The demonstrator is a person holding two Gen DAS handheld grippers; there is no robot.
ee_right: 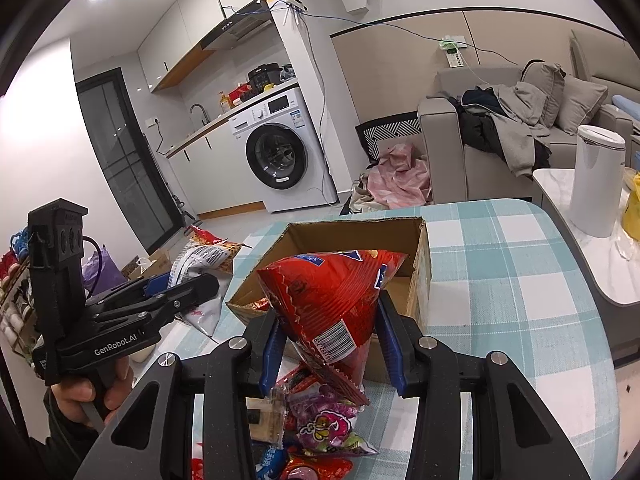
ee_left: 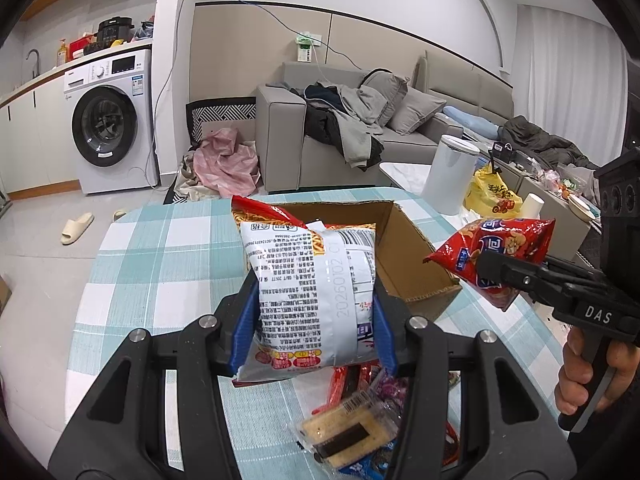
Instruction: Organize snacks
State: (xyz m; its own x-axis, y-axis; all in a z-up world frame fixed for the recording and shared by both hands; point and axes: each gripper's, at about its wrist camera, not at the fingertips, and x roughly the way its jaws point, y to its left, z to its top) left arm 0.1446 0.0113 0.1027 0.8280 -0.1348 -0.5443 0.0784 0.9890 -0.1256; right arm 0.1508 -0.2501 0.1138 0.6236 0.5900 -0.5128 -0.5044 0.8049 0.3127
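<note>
My left gripper [ee_left: 314,320] is shut on a white-backed noodle packet [ee_left: 312,296] with printed text, held above the table just in front of the open cardboard box [ee_left: 408,248]. My right gripper [ee_right: 332,340] is shut on a red snack bag [ee_right: 332,296], held over the near edge of the box [ee_right: 420,276]. The red bag [ee_left: 500,252] and right gripper [ee_left: 492,268] show at the right of the left wrist view. The left gripper [ee_right: 200,284] with the packet [ee_right: 200,260] shows at the left of the right wrist view. A pile of loose snacks [ee_right: 320,428] lies below the grippers.
The table has a teal-and-white checked cloth [ee_left: 168,260]. A wrapped cracker pack [ee_left: 340,432] lies in the pile. A white bin [ee_right: 596,180] and a yellow bag [ee_left: 492,192] stand on a side table to the right. A sofa [ee_left: 288,140] and washing machine [ee_left: 112,124] are behind.
</note>
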